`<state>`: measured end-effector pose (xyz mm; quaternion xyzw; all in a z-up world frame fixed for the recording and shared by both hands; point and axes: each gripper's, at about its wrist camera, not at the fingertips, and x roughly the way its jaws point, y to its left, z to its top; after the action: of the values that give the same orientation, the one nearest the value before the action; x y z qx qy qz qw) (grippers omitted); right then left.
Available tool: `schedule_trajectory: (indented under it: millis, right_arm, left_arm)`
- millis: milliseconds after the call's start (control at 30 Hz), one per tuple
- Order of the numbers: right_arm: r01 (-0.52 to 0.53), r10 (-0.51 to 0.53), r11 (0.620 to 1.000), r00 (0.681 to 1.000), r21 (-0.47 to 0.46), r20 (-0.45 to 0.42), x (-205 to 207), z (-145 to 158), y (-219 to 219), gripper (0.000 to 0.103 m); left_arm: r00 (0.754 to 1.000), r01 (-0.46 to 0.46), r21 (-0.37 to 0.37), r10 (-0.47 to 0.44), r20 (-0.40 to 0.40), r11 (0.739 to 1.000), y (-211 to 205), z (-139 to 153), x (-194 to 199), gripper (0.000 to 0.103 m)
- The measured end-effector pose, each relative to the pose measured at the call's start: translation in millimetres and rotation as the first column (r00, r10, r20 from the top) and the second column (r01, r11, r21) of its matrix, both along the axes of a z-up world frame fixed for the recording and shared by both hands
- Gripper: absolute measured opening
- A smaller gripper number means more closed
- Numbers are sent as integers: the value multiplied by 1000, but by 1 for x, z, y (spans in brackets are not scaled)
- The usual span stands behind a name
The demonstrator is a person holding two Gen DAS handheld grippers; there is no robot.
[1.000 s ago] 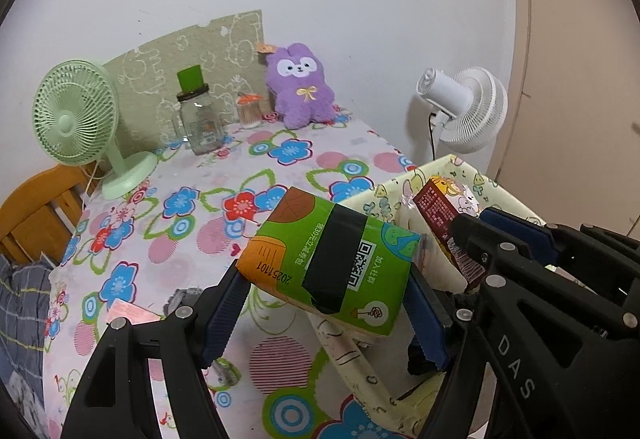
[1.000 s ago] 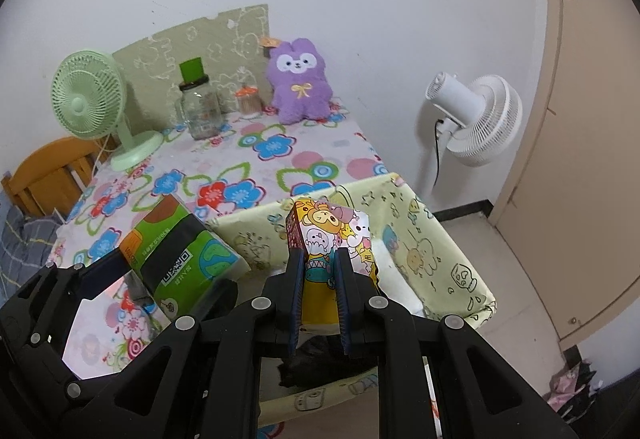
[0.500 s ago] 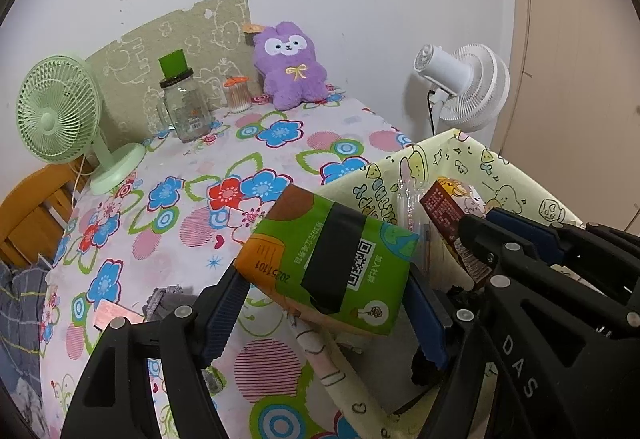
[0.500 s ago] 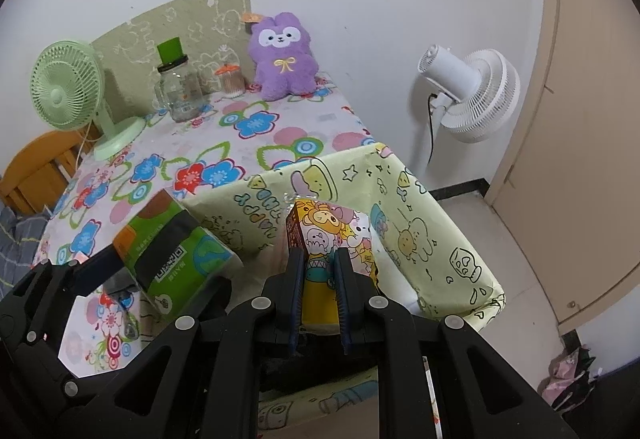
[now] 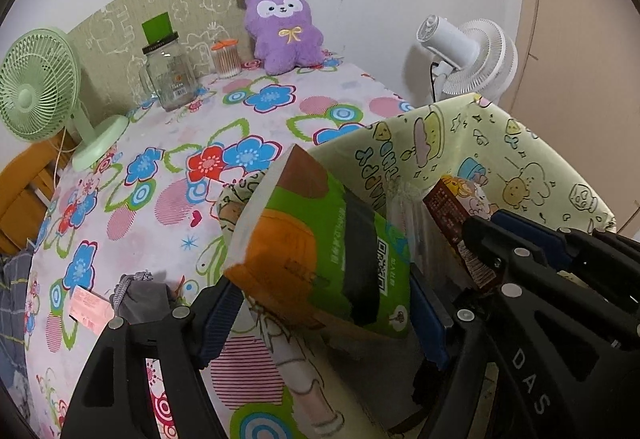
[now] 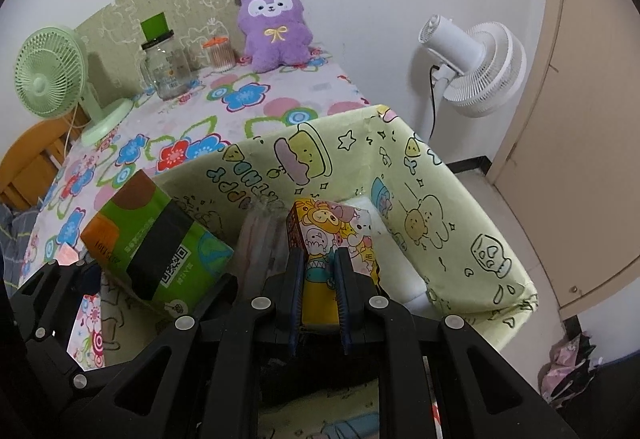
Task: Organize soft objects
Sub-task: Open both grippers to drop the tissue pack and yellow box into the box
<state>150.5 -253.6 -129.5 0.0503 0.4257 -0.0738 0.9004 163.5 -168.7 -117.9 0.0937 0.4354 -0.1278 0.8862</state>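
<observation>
My left gripper (image 5: 324,315) is shut on a green and orange tissue pack (image 5: 324,255), its blue pads pressing both ends. The pack hangs tilted over the left edge of a pale green cartoon-print fabric bin (image 5: 520,155). My right gripper (image 6: 318,271) is shut on a slim cartoon-print tissue packet (image 6: 332,235), held upright inside the bin (image 6: 440,207). The green pack (image 6: 156,247) shows at the left of the right wrist view. A purple plush rabbit (image 5: 284,31) sits at the far edge of the table against the wall.
A floral tablecloth (image 5: 168,167) covers the table. On it stand a green desk fan (image 5: 36,87), a glass jar (image 5: 168,75) and a small cotton-swab jar (image 5: 226,57). A grey cloth item (image 5: 140,295) lies near my left finger. A white floor fan (image 6: 476,67) stands beside the table.
Both grippers have sunk with their packs toward the bin, which now looks larger and closer. The grips are unchanged.
</observation>
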Motion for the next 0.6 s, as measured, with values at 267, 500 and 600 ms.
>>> schedule_trajectory:
  millis: [267, 500, 600]
  right_arm:
    - [9, -9, 1000, 1000, 16, -7, 5, -1, 0, 23]
    - [3, -3, 1000, 1000, -7, -5, 6, -2, 6, 30]
    - [6, -6, 1000, 1000, 3, -7, 8, -2, 5, 30]
  left_arm:
    - [1000, 0, -20, 0, -3, 1000, 2, 0, 4, 77]
    - [1000, 2, 4, -2, 13, 1000, 4, -7, 12, 59]
    - [1000, 8, -2, -8, 1, 1000, 5, -6, 15, 59]
